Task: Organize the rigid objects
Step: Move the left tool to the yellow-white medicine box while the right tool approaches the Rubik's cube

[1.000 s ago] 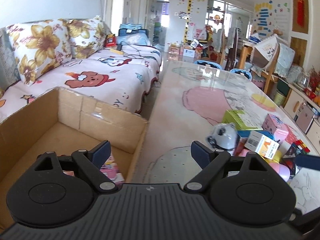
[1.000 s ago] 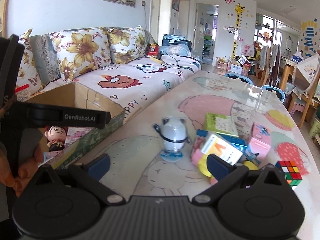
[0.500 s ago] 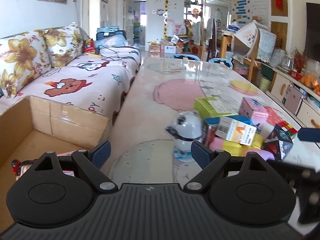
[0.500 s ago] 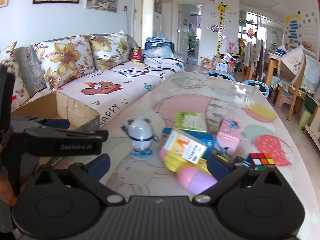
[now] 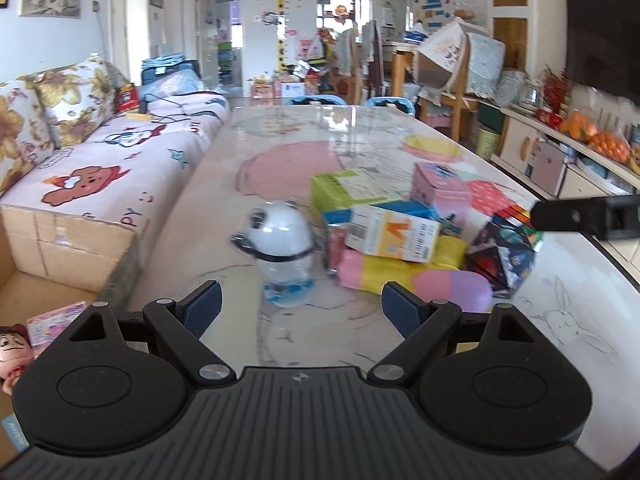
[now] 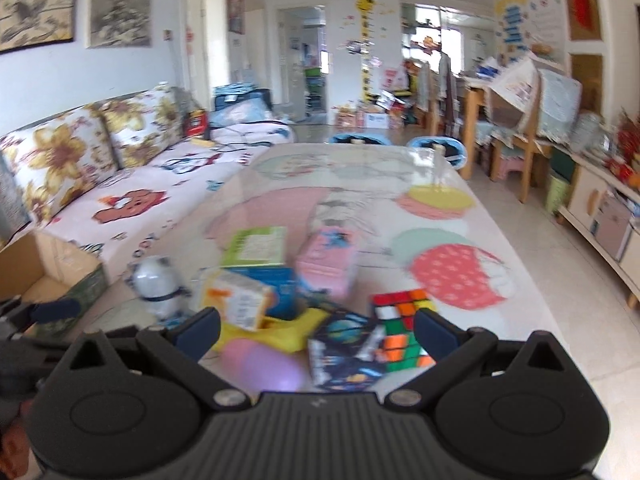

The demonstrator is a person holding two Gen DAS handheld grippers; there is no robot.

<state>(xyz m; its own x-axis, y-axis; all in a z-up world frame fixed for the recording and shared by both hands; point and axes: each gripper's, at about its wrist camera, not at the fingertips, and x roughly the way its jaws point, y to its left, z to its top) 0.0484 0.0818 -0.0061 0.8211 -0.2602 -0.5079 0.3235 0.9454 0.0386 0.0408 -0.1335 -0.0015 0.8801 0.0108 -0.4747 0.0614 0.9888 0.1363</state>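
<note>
both tongs are hovering low over the tabletop (image 5: 208,208), spread wide and gripping nothing. the left tongs (image 5: 300,308) are facing the panda figure (image 5: 280,248); the right tongs (image 6: 316,330) are hanging over the dark cube (image 6: 346,356), cardboard box (image 5: 60,248) far left.

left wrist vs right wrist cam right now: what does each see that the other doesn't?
Left wrist only: the doll and pink packet inside the cardboard box, plus oranges on the sideboard.

Right wrist only: the Rubik's cube faces in full, framed pictures above the sofa.

Both: panda figure, green box, pink box, dark patterned cube, pink egg. Left gripper and right gripper are both open and empty.
</note>
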